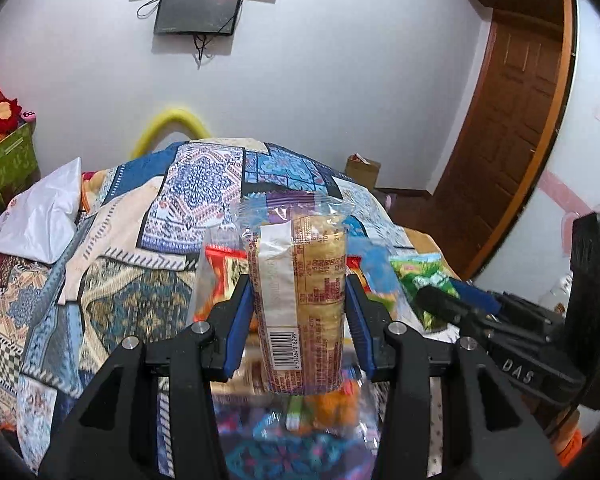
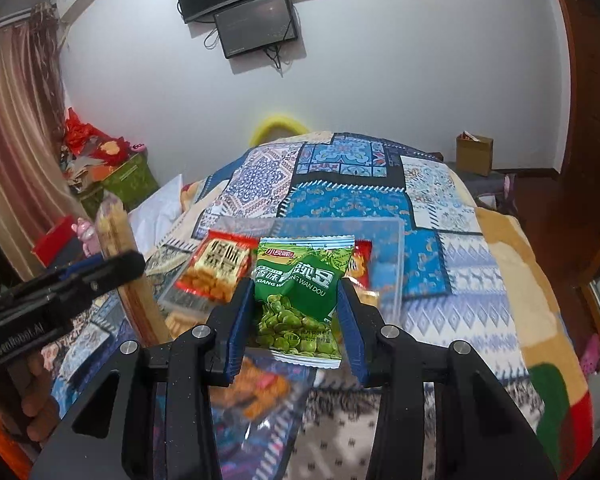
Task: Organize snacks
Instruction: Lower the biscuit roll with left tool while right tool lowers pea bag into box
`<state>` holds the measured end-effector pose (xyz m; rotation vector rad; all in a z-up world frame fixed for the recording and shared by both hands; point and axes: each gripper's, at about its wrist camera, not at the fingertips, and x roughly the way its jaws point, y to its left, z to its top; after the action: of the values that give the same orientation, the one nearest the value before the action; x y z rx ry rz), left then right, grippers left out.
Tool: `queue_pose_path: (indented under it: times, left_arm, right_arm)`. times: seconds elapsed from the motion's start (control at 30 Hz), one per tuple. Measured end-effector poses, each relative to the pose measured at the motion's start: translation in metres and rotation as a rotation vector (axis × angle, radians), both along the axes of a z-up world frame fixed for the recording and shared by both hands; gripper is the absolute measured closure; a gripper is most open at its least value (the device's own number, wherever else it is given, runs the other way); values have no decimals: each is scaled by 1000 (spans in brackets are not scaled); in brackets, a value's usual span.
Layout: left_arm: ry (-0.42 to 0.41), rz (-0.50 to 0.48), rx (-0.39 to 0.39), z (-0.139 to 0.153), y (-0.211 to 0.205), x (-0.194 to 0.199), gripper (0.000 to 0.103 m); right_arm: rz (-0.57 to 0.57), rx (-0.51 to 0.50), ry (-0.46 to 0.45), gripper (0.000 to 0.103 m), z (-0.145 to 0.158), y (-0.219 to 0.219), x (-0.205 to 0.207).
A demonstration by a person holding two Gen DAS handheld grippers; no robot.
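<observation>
1. My left hand-held gripper (image 1: pixel 300 304) pinches a tall pack of biscuits (image 1: pixel 300 304) by its two sides, upright, above the bed (image 1: pixel 112 208). The wrapper is smooth plastic, so I judge the pack can slide down between the blue pads (image 1: pixel 240 316) if I loosen the squeeze too early.

2. My right hand-held gripper (image 2: pixel 296 312) pinches a green bag of peas (image 2: pixel 300 292) near its middle. The bag is soft and its lower edge hangs free below the pads, so it may twist or slip out when I turn my wrist.

3. A clear plastic box (image 2: pixel 384 256) lies on the bed just ahead of the right hand-held gripper, with a red and orange snack bag (image 2: pixel 220 268) leaning at its left side. The bed is soft, so I think the box can tip or shift if I push a snack against its wall.

4. The two hand-held grippers are near each other, and both point toward the same box. If I lower both together, they may knock one another, or the tall pack may push the red bag out.

5. More snacks lie under my grippers, but they are blurred and I cannot tell what they are. I could press on them when I go down.
</observation>
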<state>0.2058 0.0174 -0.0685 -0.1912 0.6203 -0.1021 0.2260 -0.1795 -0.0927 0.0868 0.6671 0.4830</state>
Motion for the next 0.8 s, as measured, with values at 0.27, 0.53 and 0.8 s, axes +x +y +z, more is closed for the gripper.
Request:
queue_pose_path:
  times: [0.27, 0.53, 0.8]
  left_arm:
    - [62, 4, 10, -24, 1, 52, 58]
    - [132, 3, 18, -50, -1, 98, 58]
    - [174, 16, -6, -59, 3, 101, 48]
  right_arm:
    - [21, -10, 28, 65, -11, 20, 38]
    - [23, -34, 86, 65, -33, 29, 75]
    - [14, -103, 104, 60, -41, 33, 80]
